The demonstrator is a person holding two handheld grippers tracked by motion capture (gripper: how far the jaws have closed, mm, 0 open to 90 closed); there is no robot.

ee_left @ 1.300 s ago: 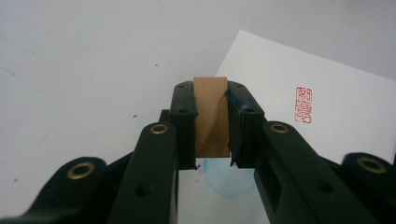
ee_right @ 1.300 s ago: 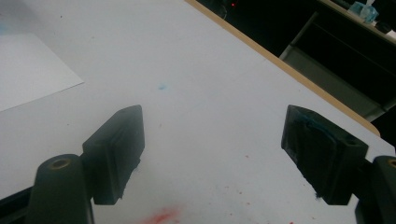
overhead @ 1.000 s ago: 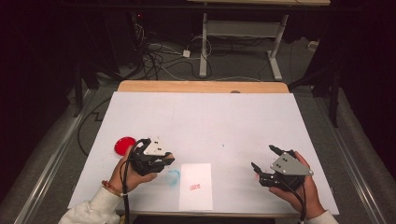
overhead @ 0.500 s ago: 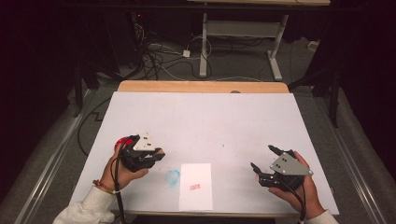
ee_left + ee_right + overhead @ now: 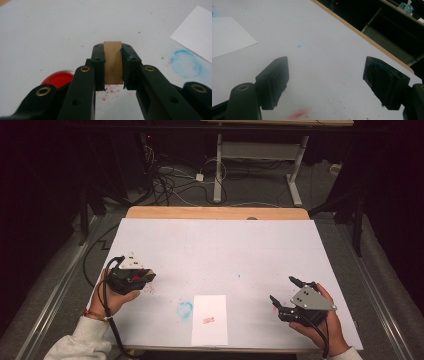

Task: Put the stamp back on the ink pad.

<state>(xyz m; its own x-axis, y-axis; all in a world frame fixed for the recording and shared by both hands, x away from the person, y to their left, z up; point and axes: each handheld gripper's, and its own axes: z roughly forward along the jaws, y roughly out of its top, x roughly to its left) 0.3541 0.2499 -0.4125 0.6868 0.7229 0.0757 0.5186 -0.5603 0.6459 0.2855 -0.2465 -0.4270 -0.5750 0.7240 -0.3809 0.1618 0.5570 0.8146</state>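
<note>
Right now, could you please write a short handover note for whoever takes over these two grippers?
Left gripper: shut on the wooden stamp block, held above the table beside the red ink pad.
Right gripper: open, holding nothing, low over the table's right side.
White paper: lies at the front edge of the white table and already bears one red stamp mark. A blue ring smudge sits just left of the sheet.
Done: one red print on the paper.
Left, probably: ink the block on the red pad, then print again; the pictures do not settle whether the block's face is inked now.
</note>
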